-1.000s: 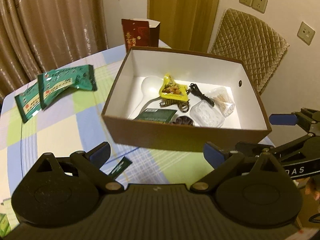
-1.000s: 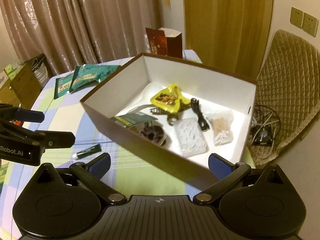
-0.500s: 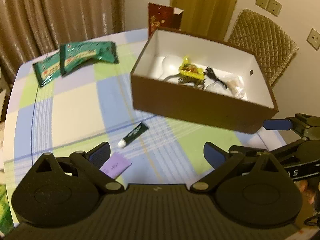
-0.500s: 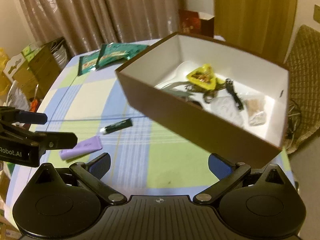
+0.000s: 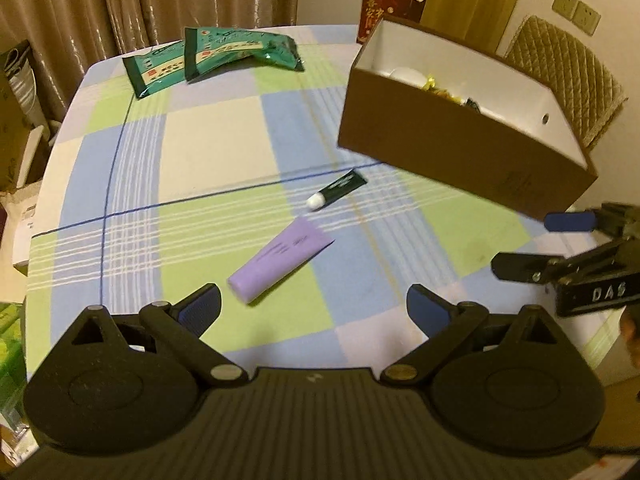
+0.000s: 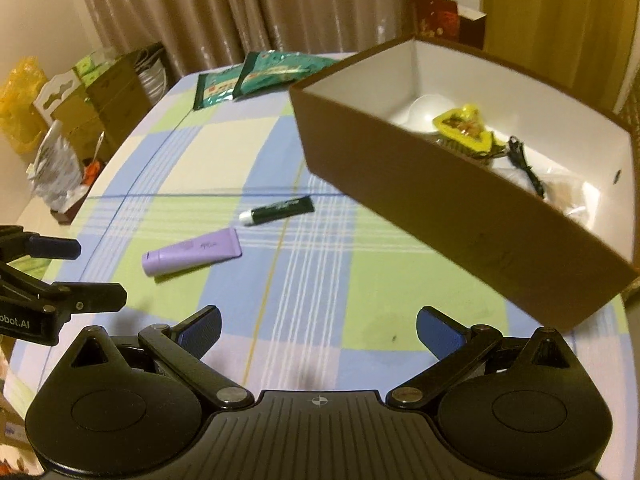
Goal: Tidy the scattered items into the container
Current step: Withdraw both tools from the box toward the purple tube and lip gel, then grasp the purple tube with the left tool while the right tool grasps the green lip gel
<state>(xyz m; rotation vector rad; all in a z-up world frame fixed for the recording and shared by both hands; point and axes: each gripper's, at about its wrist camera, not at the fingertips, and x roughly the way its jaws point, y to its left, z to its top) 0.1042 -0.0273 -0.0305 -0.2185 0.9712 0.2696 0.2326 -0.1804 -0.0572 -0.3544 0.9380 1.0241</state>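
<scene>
Purple tube (image 5: 280,260) lies nearest your left gripper (image 5: 314,308).
Its long axis runs diagonally ahead; both grippers' fingers (image 5: 202,308) spread wide, empty.

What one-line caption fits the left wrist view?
Open left gripper hovers over a checked tablecloth near a purple tube, small dark tube and brown box.
</scene>
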